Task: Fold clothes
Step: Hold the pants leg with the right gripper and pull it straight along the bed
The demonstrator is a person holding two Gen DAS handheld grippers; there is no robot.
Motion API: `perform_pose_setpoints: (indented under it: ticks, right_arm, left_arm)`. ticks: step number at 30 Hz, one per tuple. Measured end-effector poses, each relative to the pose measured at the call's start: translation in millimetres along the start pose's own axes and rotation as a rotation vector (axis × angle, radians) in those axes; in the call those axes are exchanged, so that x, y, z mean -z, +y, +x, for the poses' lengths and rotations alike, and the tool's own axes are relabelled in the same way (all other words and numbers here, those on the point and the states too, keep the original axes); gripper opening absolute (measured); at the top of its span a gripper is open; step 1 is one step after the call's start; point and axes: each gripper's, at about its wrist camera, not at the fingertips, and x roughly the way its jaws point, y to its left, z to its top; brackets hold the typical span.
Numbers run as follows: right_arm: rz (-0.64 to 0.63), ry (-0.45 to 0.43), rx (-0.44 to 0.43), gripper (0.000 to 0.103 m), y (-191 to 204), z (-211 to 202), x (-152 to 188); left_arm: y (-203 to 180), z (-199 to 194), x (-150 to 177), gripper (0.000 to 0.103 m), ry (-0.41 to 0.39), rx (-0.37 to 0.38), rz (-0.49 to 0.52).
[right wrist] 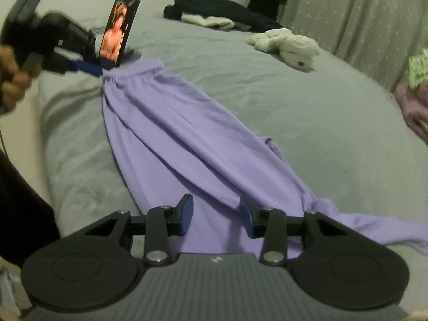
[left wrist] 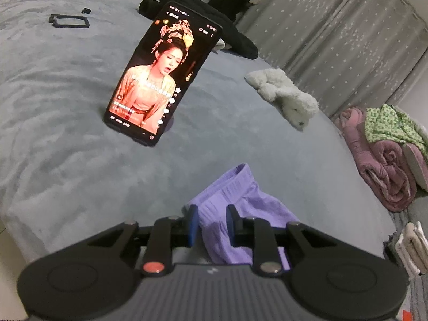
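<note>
A pair of purple trousers (right wrist: 171,133) lies stretched out on the grey bed (right wrist: 307,107), waistband at the far end, legs toward the right wrist camera. In the left wrist view the waistband end (left wrist: 235,200) lies just under and between the fingers of my left gripper (left wrist: 212,223), which is open with a gap and grips nothing. That left gripper also shows in the right wrist view (right wrist: 88,67) at the waistband. My right gripper (right wrist: 216,215) is open and hovers over the leg end of the trousers.
A phone (left wrist: 160,77) stands propped on the bed, playing a video. A white plush toy (left wrist: 286,96) lies to the right. Black clothes (left wrist: 214,18) lie at the far edge. A rolled pink quilt (left wrist: 379,165) with a green cloth sits off the bed's right side.
</note>
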Motion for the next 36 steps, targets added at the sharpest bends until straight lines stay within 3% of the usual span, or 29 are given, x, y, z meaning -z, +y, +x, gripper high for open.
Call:
perform_pose_setpoints:
  ticks: [1, 3, 4, 6, 7, 8, 12, 20, 23, 25, 27, 29, 34, 36]
  right_arm:
    - [-0.018, 0.003, 0.005, 0.043, 2, 4, 0]
    - [-0.046, 0.000, 0.012, 0.043, 4, 12, 0]
    - [-0.056, -0.005, 0.015, 0.043, 5, 11, 1]
    - [-0.067, -0.008, 0.017, 0.032, 5, 15, -1]
    - [-0.066, -0.006, 0.010, 0.014, 5, 16, -2]
    - [-0.064, -0.004, 0.011, 0.004, 3, 14, -2]
    - [-0.054, -0.027, 0.031, 0.000, 3, 1, -8]
    - [-0.067, -0.087, -0.010, 0.000, 11, -37, -21]
    - [-0.110, -0.095, -0.028, 0.000, 19, -43, -21]
    - [-0.139, -0.081, -0.028, 0.000, 22, -40, -19]
    - [-0.161, -0.057, -0.023, 0.000, 25, -35, -17]
    - [-0.169, -0.040, -0.010, 0.001, 25, -30, -14]
    - [-0.186, -0.030, 0.007, 0.036, 27, -19, -11]
    - [-0.189, -0.024, -0.005, 0.036, 29, -15, -11]
  left_arm:
    - [-1, 0, 0, 0.019, -0.003, -0.008, 0.006]
    - [-4, 1, 0, 0.005, -0.010, -0.021, 0.019]
    - [-5, 1, 0, 0.004, -0.017, -0.025, 0.029]
    - [-8, -1, -1, 0.000, -0.034, -0.032, 0.051]
    - [-10, -2, -1, 0.000, -0.042, -0.032, 0.064]
    - [-12, -3, -1, 0.000, -0.051, -0.030, 0.077]
    - [-22, -8, -5, 0.000, -0.090, -0.011, 0.155]
    - [-18, -13, -20, 0.000, -0.130, 0.065, 0.195]
    - [-12, -8, -23, 0.000, -0.067, 0.072, 0.180]
    - [-7, -5, -24, 0.006, -0.019, 0.082, 0.151]
    - [-2, -5, -22, 0.024, 0.019, 0.093, 0.119]
    - [1, -6, -19, 0.032, 0.043, 0.093, 0.098]
    - [-2, 0, -13, 0.031, 0.061, 0.065, 0.101]
    - [-5, 5, -10, 0.029, 0.065, 0.042, 0.109]
